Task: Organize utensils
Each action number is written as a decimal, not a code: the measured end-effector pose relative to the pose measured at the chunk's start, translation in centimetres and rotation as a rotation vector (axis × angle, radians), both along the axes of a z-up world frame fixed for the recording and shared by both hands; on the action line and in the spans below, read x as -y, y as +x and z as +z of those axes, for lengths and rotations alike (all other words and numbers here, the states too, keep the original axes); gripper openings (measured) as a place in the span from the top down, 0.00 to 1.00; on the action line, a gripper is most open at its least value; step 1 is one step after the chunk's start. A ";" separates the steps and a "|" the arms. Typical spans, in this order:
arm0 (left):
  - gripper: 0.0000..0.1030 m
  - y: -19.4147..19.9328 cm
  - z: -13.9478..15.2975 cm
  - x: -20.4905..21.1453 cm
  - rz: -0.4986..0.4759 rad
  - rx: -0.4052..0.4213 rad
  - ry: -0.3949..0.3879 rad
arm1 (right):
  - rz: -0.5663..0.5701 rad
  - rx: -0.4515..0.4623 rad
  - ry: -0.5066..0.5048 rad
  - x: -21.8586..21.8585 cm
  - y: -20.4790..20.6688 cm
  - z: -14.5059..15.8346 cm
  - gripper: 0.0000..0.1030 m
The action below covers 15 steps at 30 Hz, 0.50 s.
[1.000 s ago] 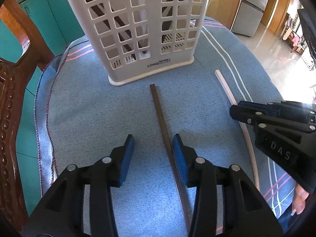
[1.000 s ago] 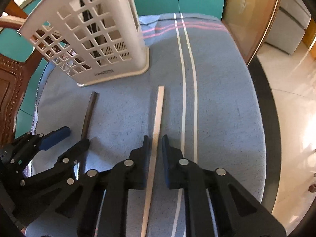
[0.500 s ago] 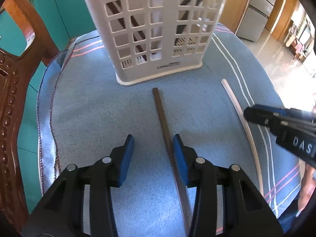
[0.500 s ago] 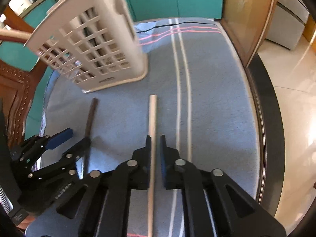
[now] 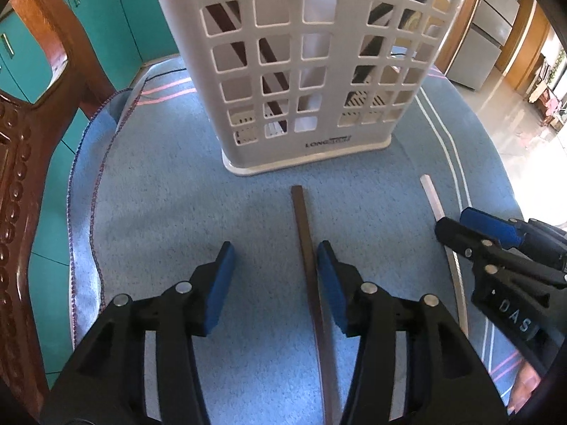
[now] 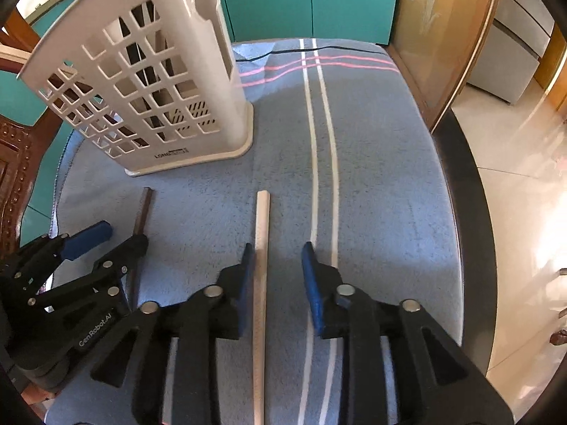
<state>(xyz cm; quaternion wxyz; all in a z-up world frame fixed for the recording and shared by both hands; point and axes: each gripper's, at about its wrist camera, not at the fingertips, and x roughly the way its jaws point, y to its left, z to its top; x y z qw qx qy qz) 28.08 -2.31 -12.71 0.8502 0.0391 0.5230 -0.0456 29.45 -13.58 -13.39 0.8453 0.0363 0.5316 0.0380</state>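
Two chopsticks flat on a blue-clothed worktop, one between each pair of tongs, before a white utensil basket.

Left to right: left tongs (image 5: 274, 269), jaws apart and just widened, astride the dark chopstick (image 5: 306, 244), which lies on the cloth (image 5: 170, 212) close against the right pad, unclamped. White lattice basket (image 5: 301, 71) upright beyond, dark sticks inside. Right tongs (image 6: 278, 276), jaws apart and just widened, astride the pale chopstick (image 6: 261, 233), which lies beside the left pad, clear of the right pad, tip toward the basket.
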 end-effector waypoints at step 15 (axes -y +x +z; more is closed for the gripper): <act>0.49 2.0 0.1 0.0 0.015 0.010 -0.001 | 0.040 0.042 -0.096 -2.1 -0.1 -0.8 0.60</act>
